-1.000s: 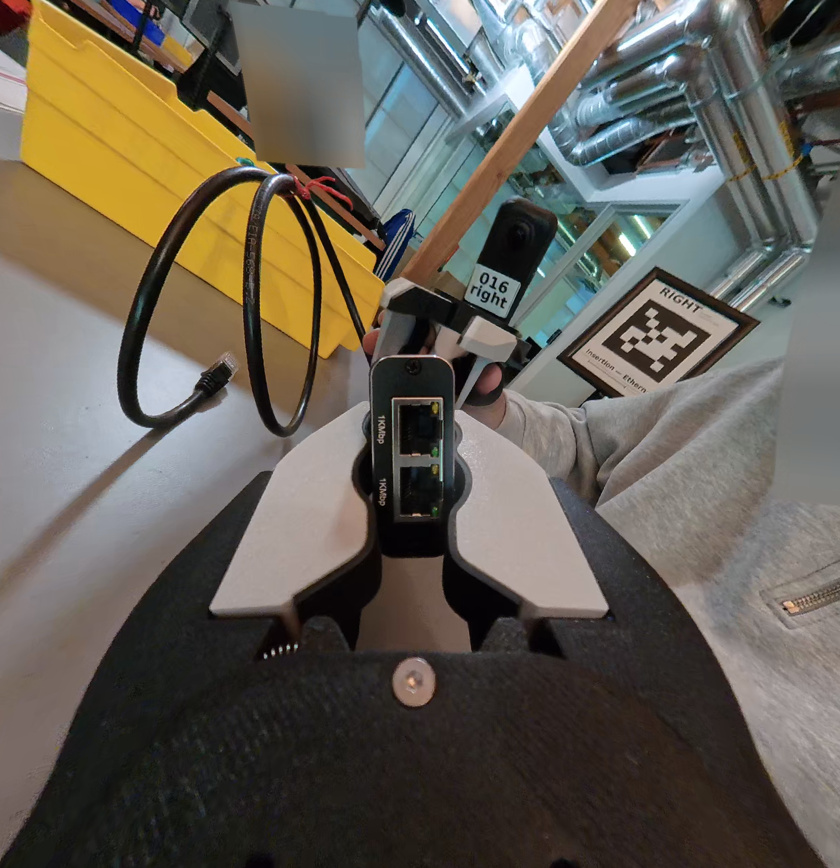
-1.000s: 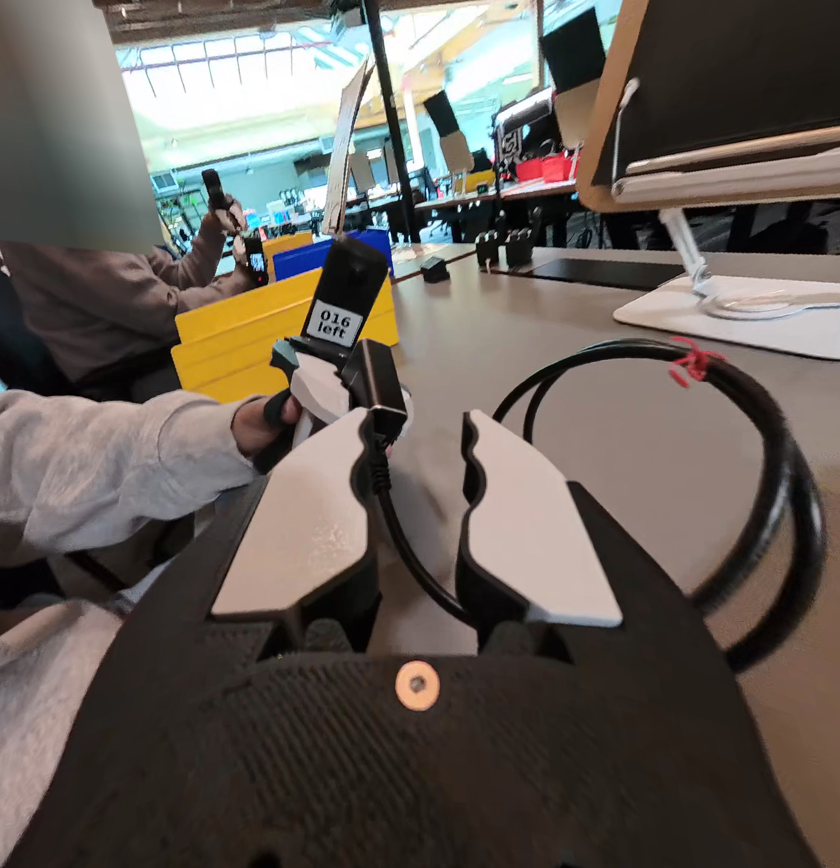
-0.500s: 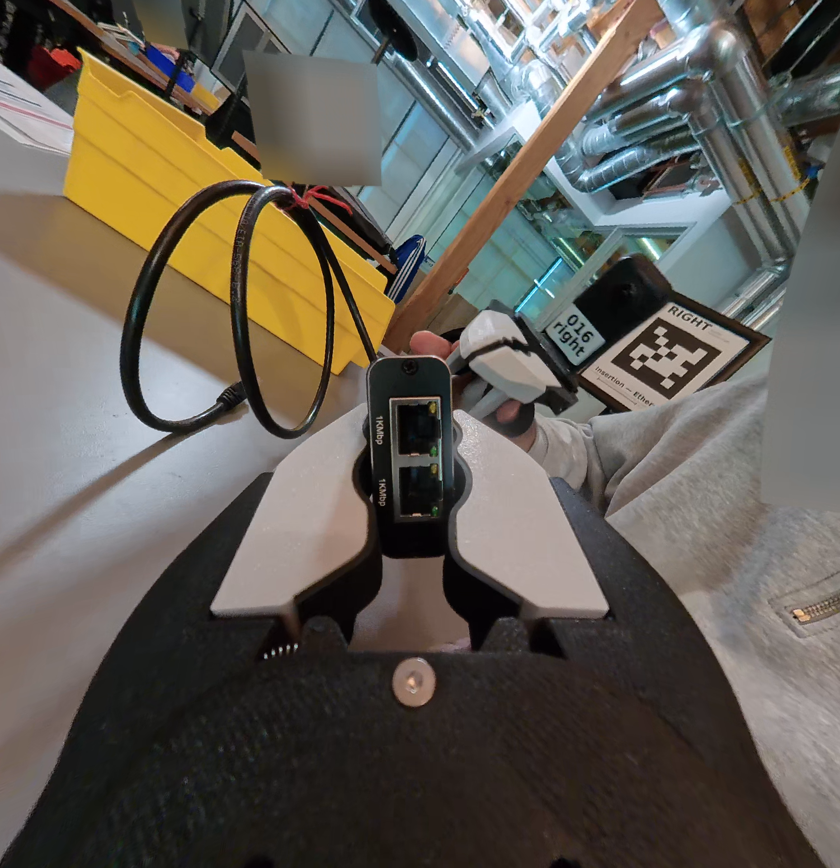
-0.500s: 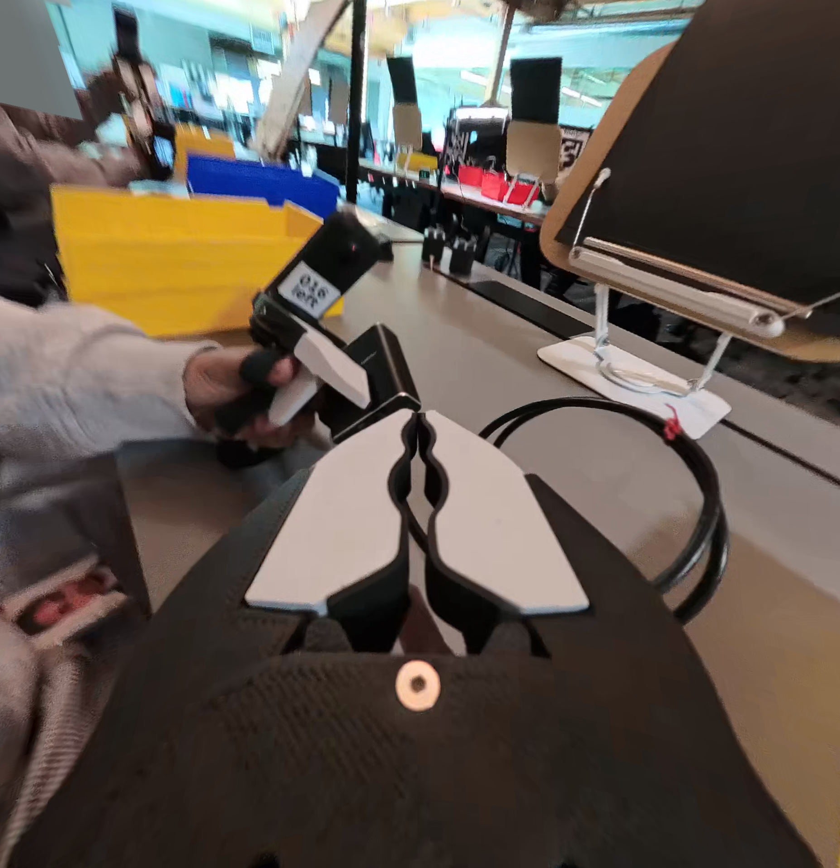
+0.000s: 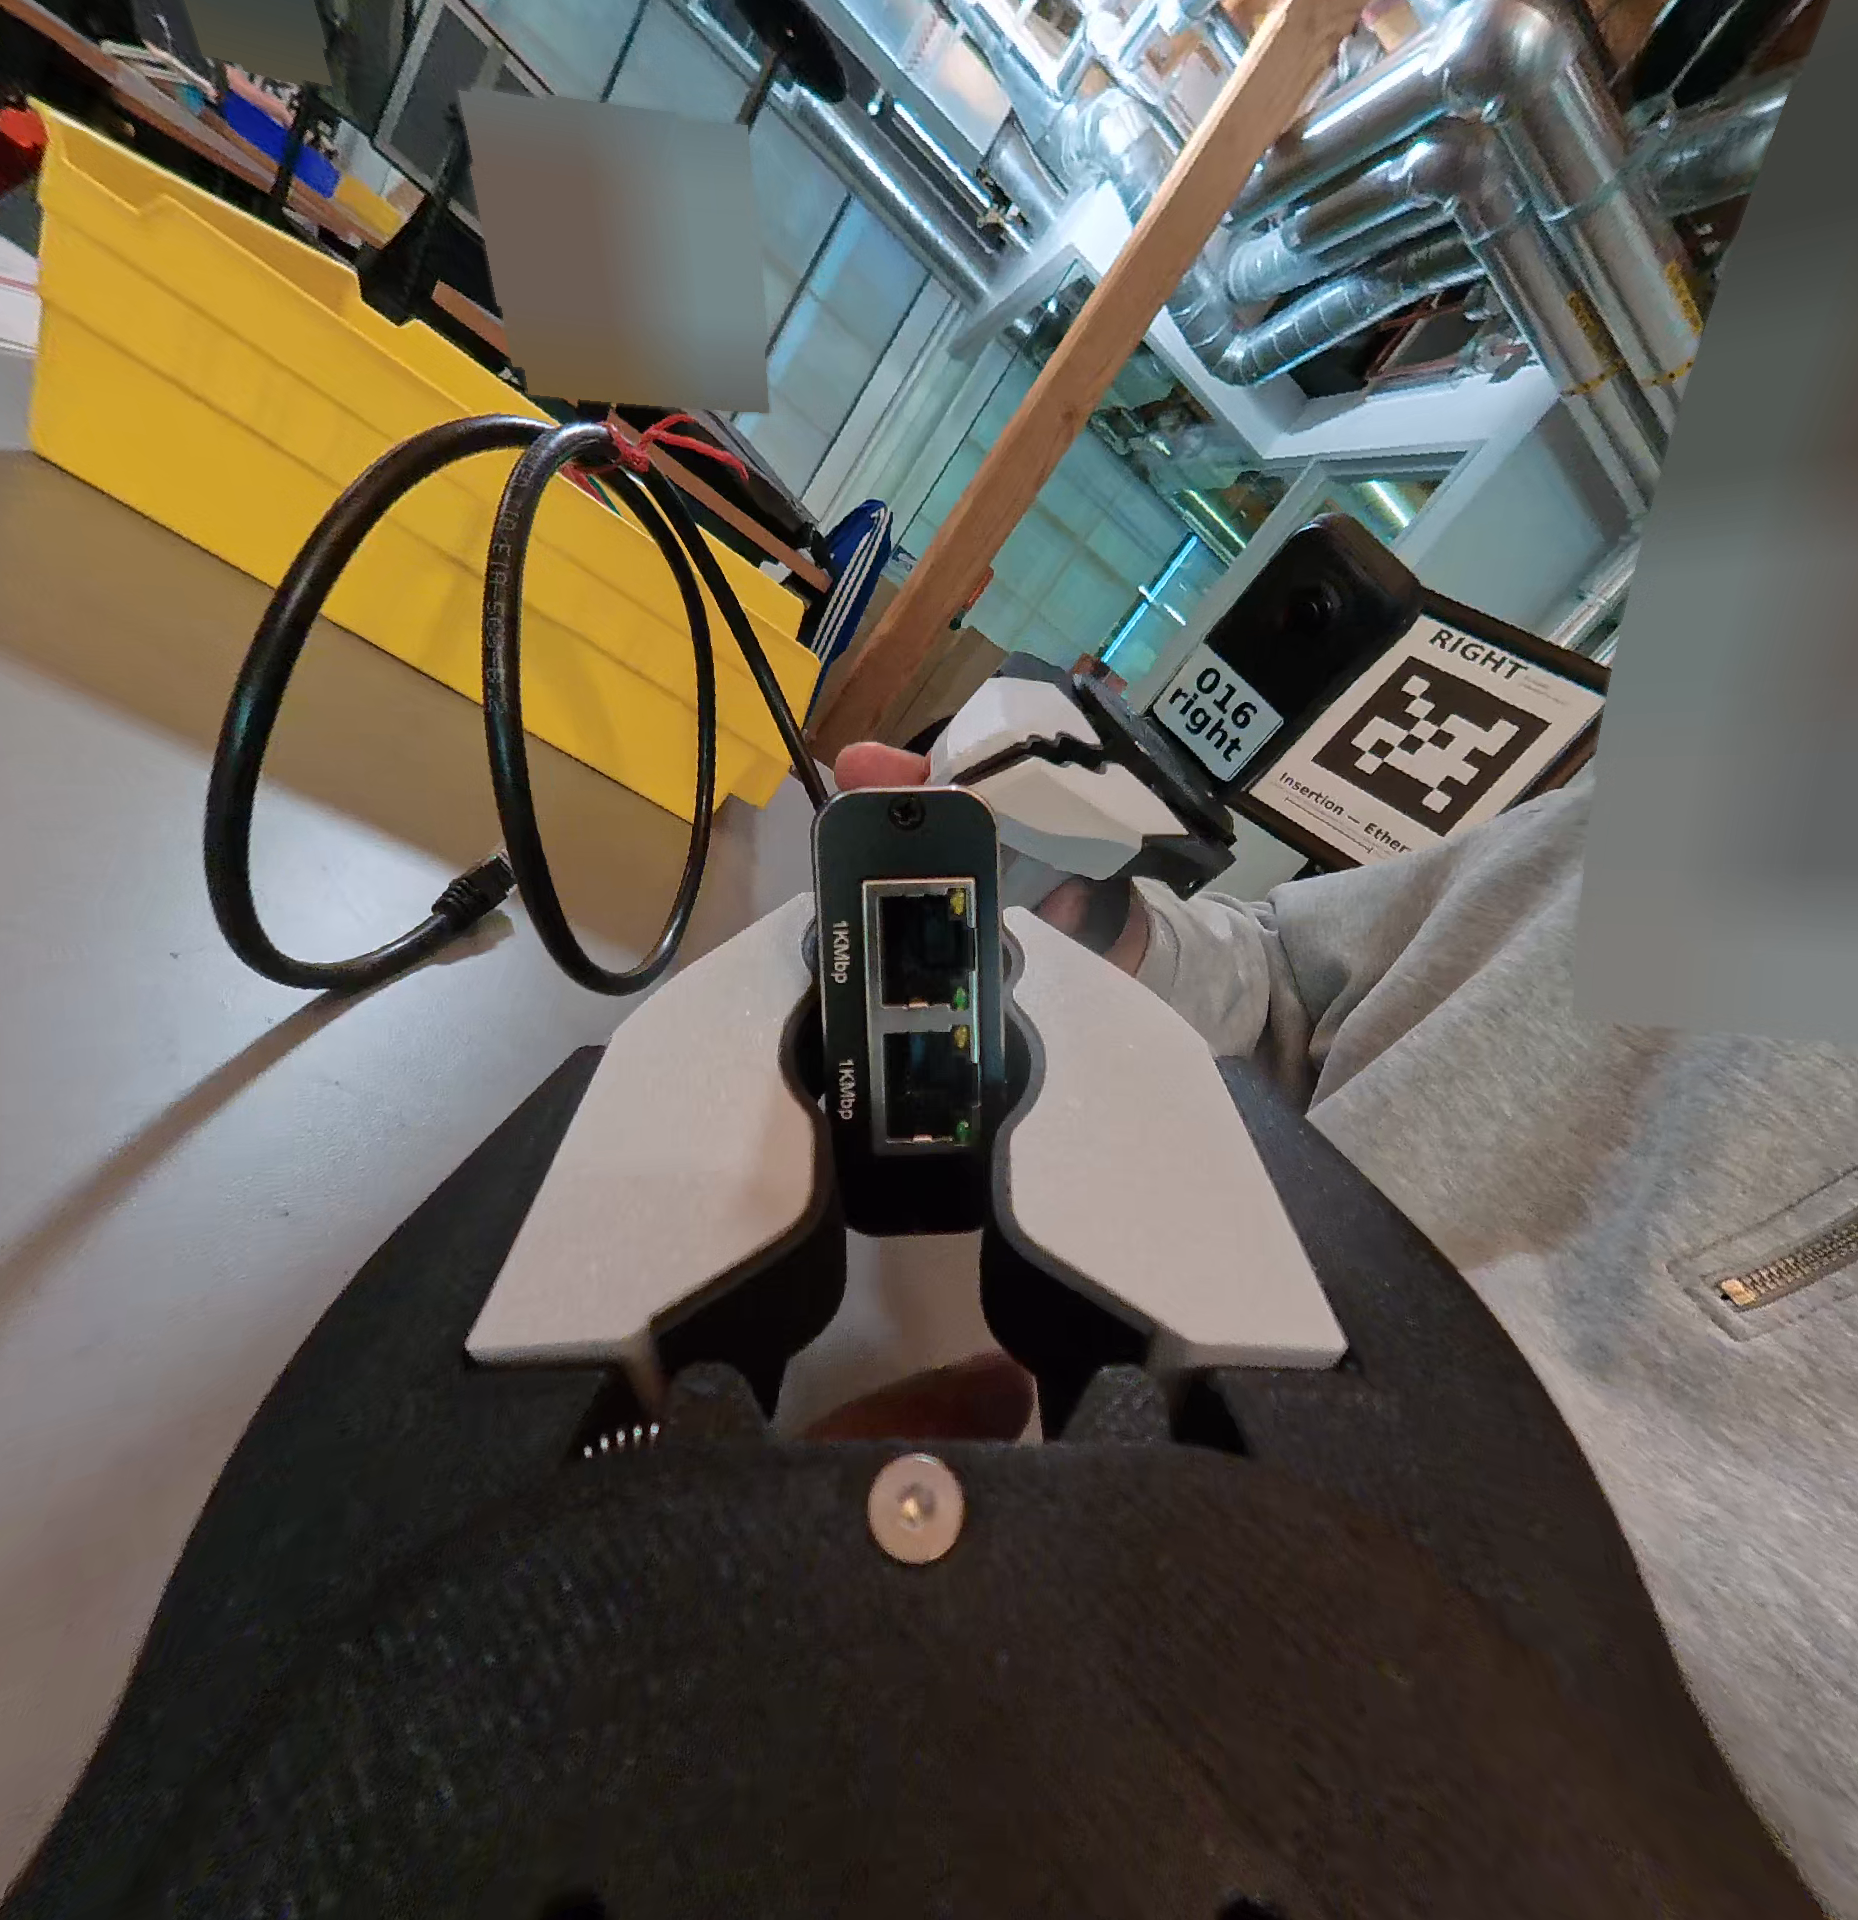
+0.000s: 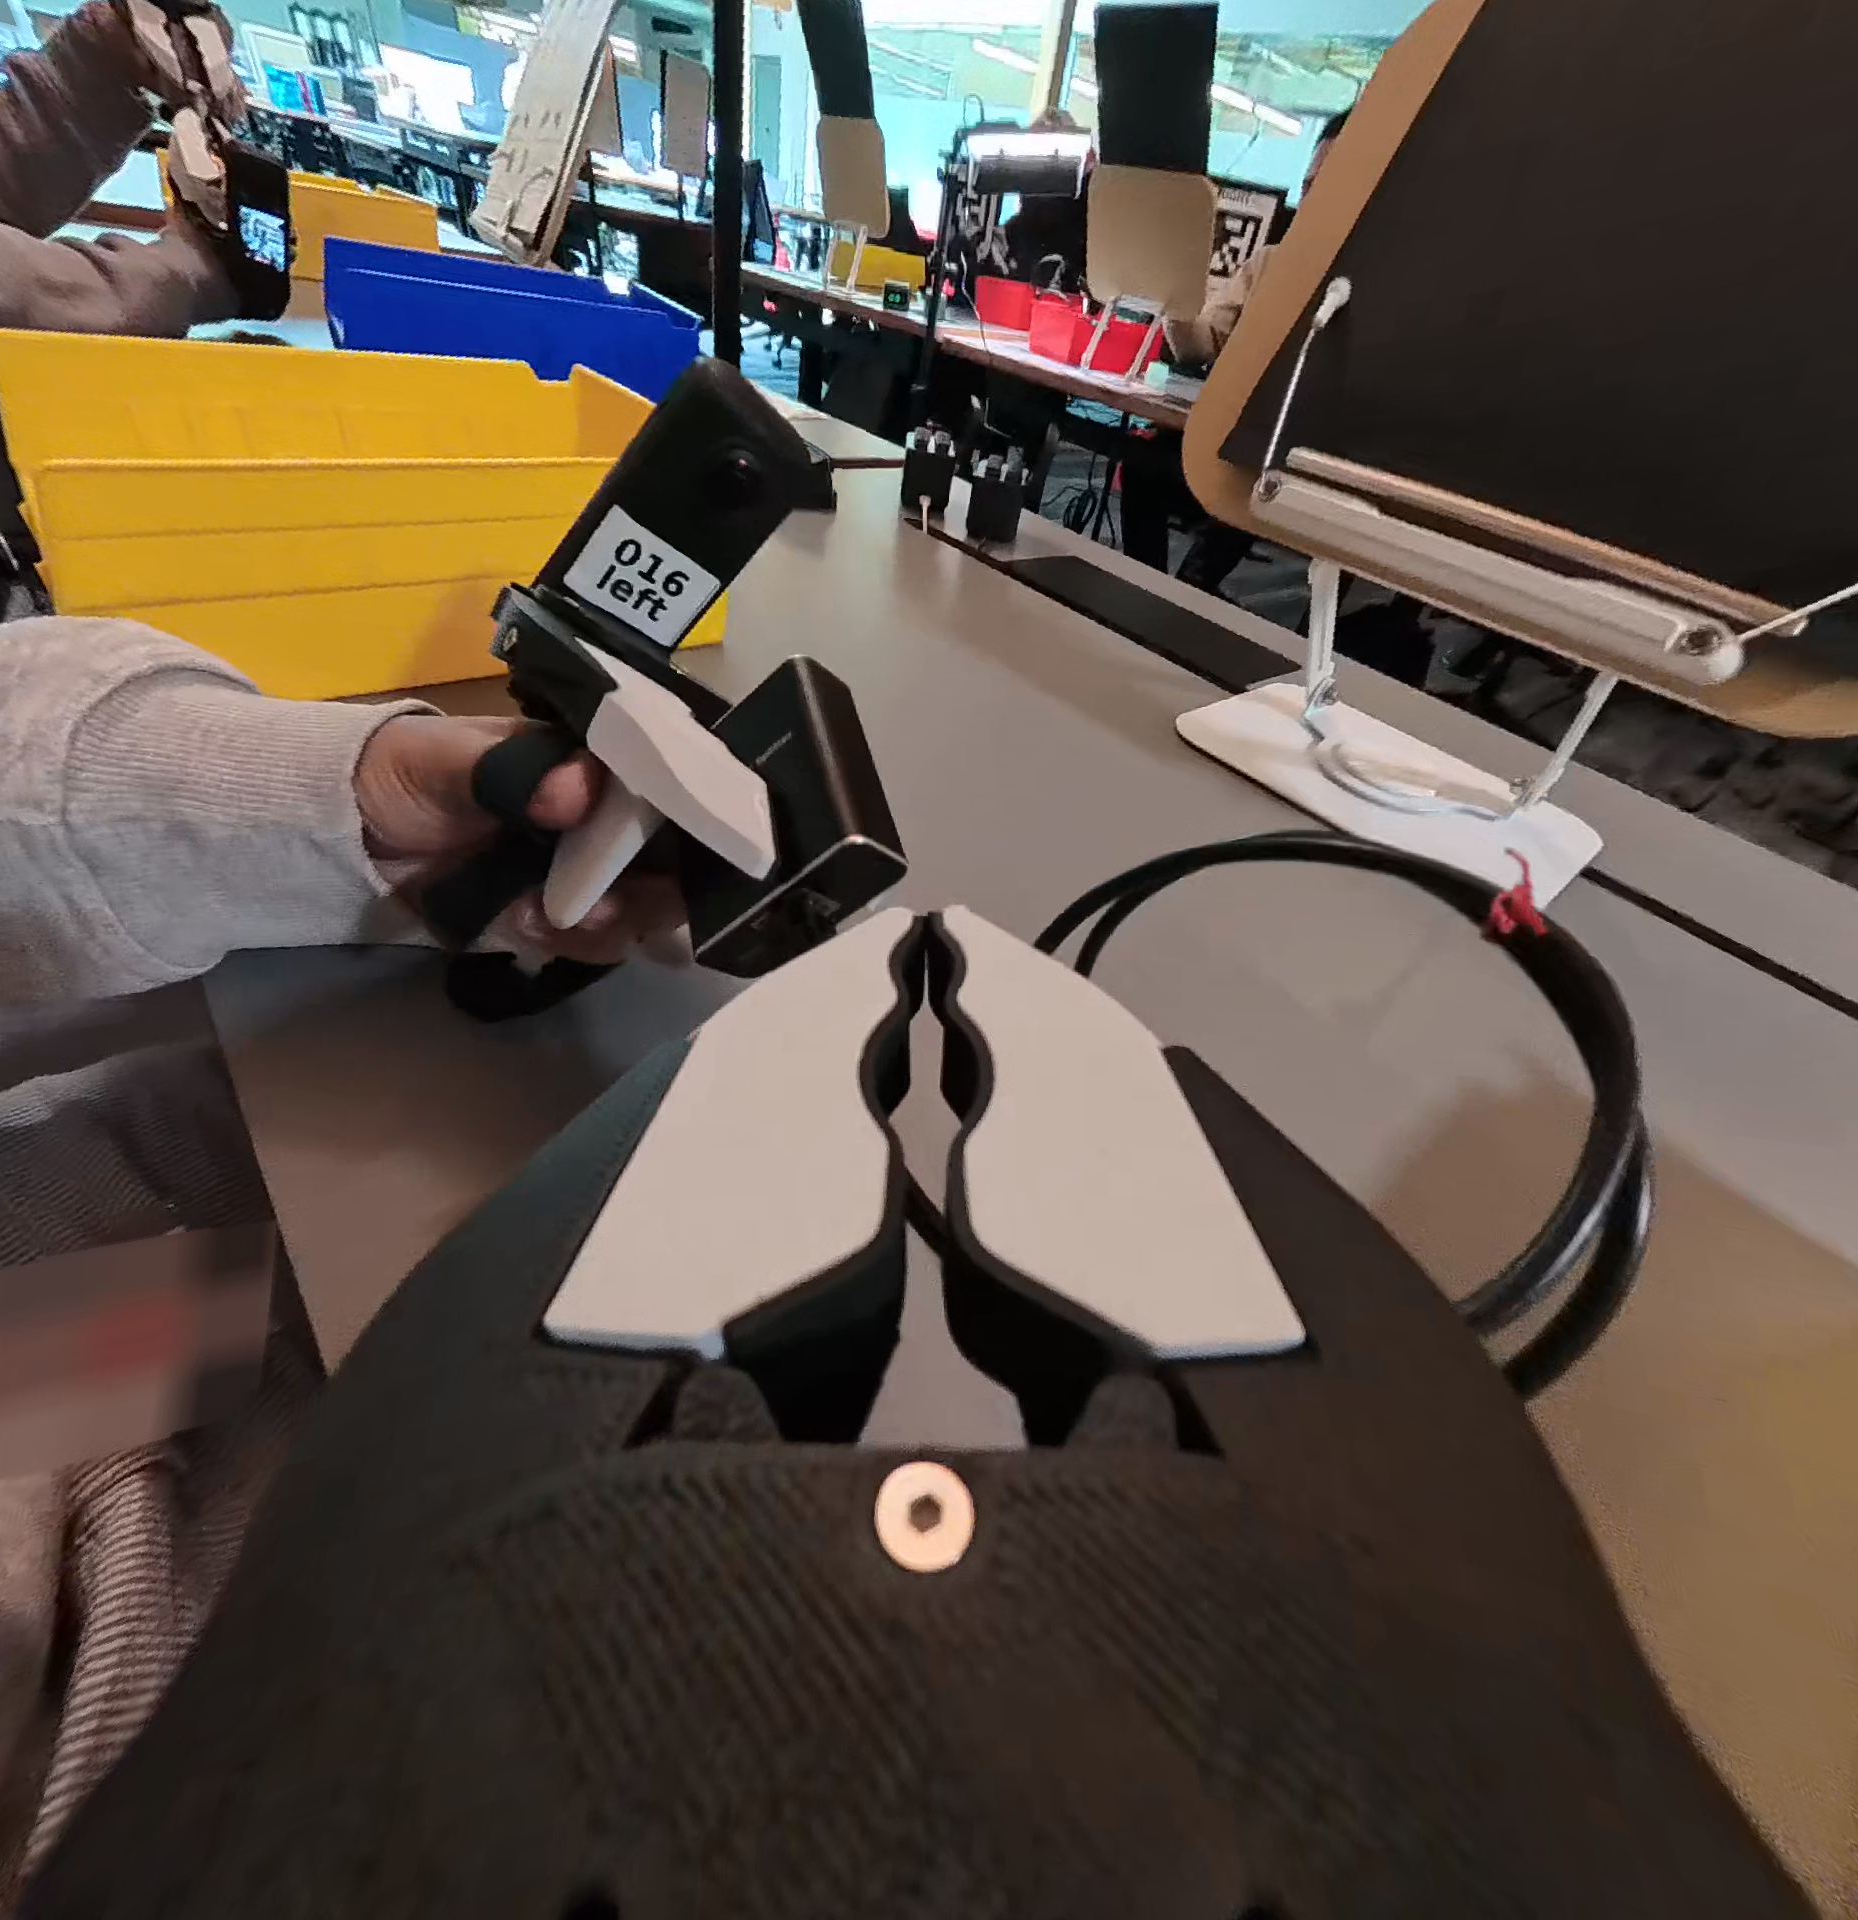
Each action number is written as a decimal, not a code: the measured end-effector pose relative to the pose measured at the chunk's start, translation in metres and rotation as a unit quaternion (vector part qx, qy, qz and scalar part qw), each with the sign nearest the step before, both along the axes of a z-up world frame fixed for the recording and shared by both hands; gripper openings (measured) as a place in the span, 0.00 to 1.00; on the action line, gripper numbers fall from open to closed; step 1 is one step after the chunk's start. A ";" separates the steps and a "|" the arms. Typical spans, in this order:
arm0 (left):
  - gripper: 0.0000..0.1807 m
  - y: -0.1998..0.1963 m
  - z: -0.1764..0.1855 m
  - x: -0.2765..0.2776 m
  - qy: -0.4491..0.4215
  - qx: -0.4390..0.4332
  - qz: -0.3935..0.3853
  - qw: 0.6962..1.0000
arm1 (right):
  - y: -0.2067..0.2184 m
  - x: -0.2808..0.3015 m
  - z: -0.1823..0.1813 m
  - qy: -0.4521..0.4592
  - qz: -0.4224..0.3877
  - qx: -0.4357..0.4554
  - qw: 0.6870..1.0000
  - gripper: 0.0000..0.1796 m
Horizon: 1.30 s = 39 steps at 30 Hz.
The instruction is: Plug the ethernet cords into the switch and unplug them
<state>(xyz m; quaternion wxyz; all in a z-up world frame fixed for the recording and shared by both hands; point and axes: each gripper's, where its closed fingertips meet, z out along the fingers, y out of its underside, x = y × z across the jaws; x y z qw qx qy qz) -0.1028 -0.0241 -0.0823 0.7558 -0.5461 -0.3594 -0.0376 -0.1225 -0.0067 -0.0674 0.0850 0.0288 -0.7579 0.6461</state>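
My left gripper [image 5: 909,914] is shut on a black switch [image 5: 909,1049], held upright with its two front ports facing the camera, both empty. It also shows in the right wrist view [image 6: 696,790], holding the switch [image 6: 811,769] above the table. My right gripper [image 6: 923,920] is shut on the black ethernet cord [image 6: 1590,1039], tips right at the switch's rear end. The plug there is hidden, so I cannot tell if it is seated. The cord's coil [image 5: 250,727], bound by a red tie [image 5: 655,442], stands on the table with its free plug [image 5: 475,888] lying loose.
A yellow bin [image 5: 229,416] stands behind the coil, a blue bin [image 6: 489,312] beyond it. A clipboard on a wire stand with a white base [image 6: 1392,790] is at the right. A framed marker board [image 5: 1424,748] stands behind the right gripper [image 5: 1039,790]. Another person's arm [image 6: 73,208] is far left.
My right gripper went from open around the cord to shut on it, then swung toward the switch's rear. The left gripper kept hold of the switch. The coil shifted slightly.
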 end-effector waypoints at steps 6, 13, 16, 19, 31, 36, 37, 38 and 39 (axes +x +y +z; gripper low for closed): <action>0.14 0.004 -0.001 0.001 0.001 -0.012 -0.010 1.000 | 0.000 0.003 0.011 0.030 -0.011 -0.022 0.999 0.00; 0.14 0.010 -0.003 0.003 0.004 -0.028 -0.021 0.999 | 0.004 0.016 0.017 -0.057 0.057 -0.045 0.996 0.16; 0.14 0.014 -0.003 0.006 0.016 -0.041 -0.026 0.999 | 0.006 0.014 0.013 -0.106 0.076 -0.046 0.990 0.20; 0.14 0.015 -0.003 0.006 0.015 -0.040 -0.028 0.999 | 0.013 0.001 0.021 -0.089 0.062 -0.083 0.991 0.08; 0.14 0.014 -0.001 0.006 0.000 -0.007 -0.034 0.999 | 0.004 0.009 0.001 -0.014 0.060 -0.018 0.998 0.00; 0.14 0.013 -0.002 0.005 0.012 -0.030 -0.017 0.999 | 0.002 0.016 -0.014 -0.104 0.103 0.023 0.989 0.10; 0.14 0.014 -0.002 0.005 0.013 -0.035 -0.018 0.999 | 0.002 0.019 -0.016 -0.110 0.109 0.030 0.987 0.11; 0.14 0.015 -0.003 0.005 0.014 -0.040 -0.021 0.999 | 0.001 0.021 -0.019 -0.113 0.115 0.039 0.986 0.11; 0.14 0.017 -0.003 0.006 0.015 -0.046 -0.024 0.999 | 0.001 0.023 -0.022 -0.116 0.120 0.047 0.985 0.11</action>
